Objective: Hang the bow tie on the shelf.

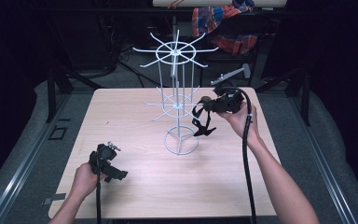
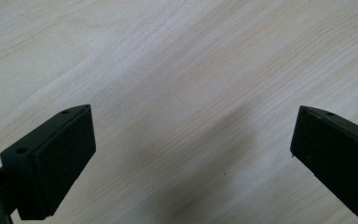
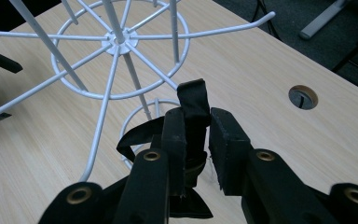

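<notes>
A white wire display rack [image 1: 176,51] stands mid-table, with two tiers of hooked arms and a ring base [image 1: 181,141]. My right gripper [image 1: 208,105] is held right of the rack's lower tier, shut on a black strap piece [image 1: 201,123] whose loops hang below the jaws. In the right gripper view the strap [image 3: 193,100] is pinched between the pads and sticks up past the right gripper's tips [image 3: 196,126], just short of the lower wheel [image 3: 119,39]. My left gripper [image 1: 114,172] rests low at the table's front left. Its jaws stand wide apart over bare wood, and nothing lies between the left gripper's tips [image 2: 193,140].
The wooden table [image 1: 135,196] has a round cable hole [image 3: 303,96] near its far right corner. A plaid cloth [image 1: 223,21] hangs behind the table, and a grey metal bracket [image 1: 230,74] lies beyond the far edge. Dark floor surrounds the table.
</notes>
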Motion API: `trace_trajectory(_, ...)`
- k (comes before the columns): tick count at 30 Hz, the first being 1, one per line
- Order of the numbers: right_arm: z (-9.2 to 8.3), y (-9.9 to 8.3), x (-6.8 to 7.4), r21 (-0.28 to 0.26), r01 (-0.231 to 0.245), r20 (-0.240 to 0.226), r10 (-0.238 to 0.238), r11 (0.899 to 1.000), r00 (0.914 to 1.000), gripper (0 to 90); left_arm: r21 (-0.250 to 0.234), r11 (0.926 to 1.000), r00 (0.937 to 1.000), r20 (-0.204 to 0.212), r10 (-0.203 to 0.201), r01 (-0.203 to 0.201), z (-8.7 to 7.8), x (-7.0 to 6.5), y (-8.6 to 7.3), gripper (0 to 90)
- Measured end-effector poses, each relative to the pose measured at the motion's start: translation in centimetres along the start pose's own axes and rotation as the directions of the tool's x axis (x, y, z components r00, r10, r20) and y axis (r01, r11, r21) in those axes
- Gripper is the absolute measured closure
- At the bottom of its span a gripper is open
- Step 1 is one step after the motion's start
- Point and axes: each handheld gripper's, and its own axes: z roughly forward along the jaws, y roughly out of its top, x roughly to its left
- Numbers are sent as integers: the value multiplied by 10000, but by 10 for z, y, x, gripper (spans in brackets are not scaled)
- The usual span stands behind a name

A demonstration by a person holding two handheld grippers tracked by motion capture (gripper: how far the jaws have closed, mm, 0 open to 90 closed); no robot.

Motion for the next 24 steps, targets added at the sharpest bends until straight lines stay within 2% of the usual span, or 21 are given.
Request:
trace_trajectory(11,15,-2,7,39,82,-62,-82,10000,9999,765,10,10000,10000,1,6,-6,0,0,0,0)
trace_trajectory(24,29,-7,12,126,300,330,-304,9995,9990,764,38,10000,10000,-10,4,-4,0,0,0,0)
